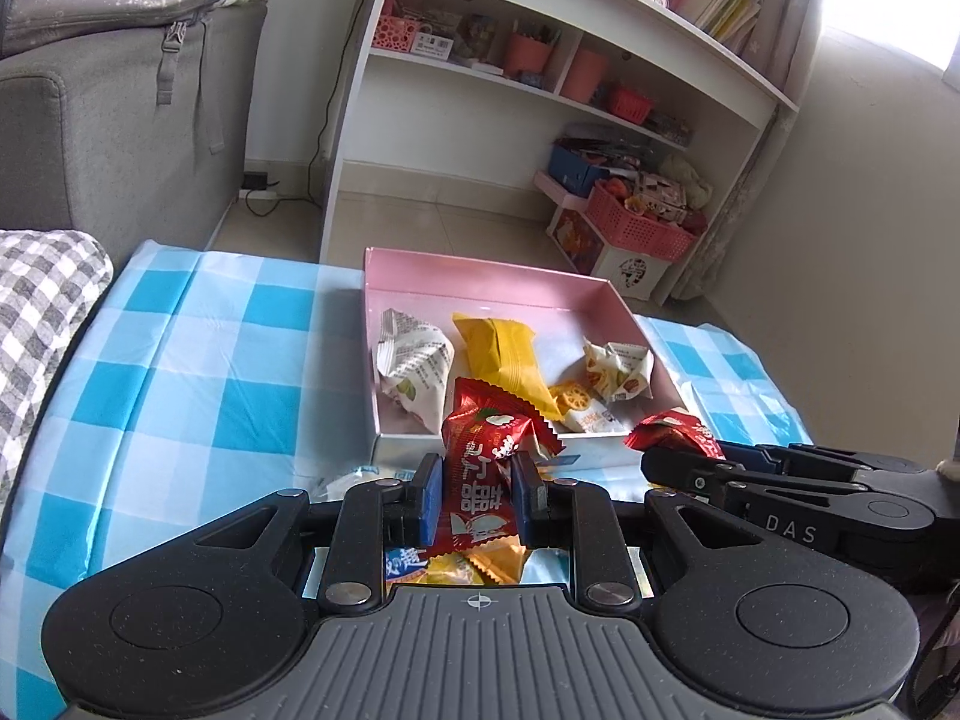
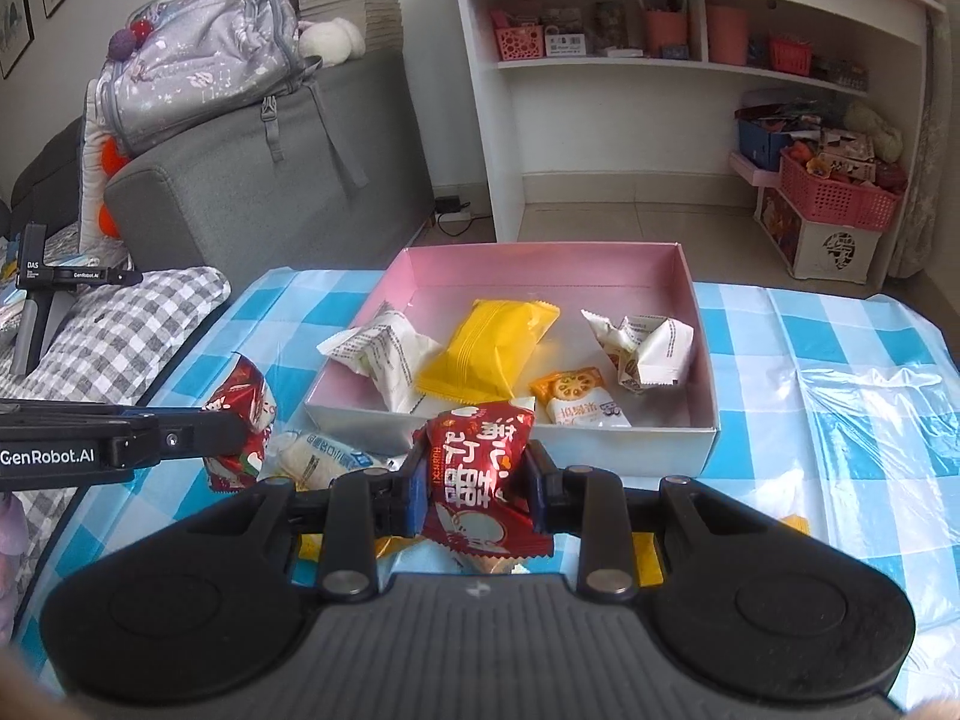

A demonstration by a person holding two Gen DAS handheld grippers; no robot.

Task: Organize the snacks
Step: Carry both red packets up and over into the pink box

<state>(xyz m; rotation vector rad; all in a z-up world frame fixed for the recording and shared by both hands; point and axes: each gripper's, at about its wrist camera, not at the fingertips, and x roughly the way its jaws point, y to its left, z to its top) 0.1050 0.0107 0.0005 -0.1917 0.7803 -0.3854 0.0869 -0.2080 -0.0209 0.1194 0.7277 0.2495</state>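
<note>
The left hand-held gripper (image 1: pixel 471 495) pinches a red packet (image 1: pixel 480 468), and the right hand-held gripper (image 2: pixel 477 489) pinches another red packet (image 2: pixel 480 474). Both hover above the tabletop (image 2: pixel 780 324), with the pink box (image 2: pixel 540 270) at 12 o'clock.
</note>
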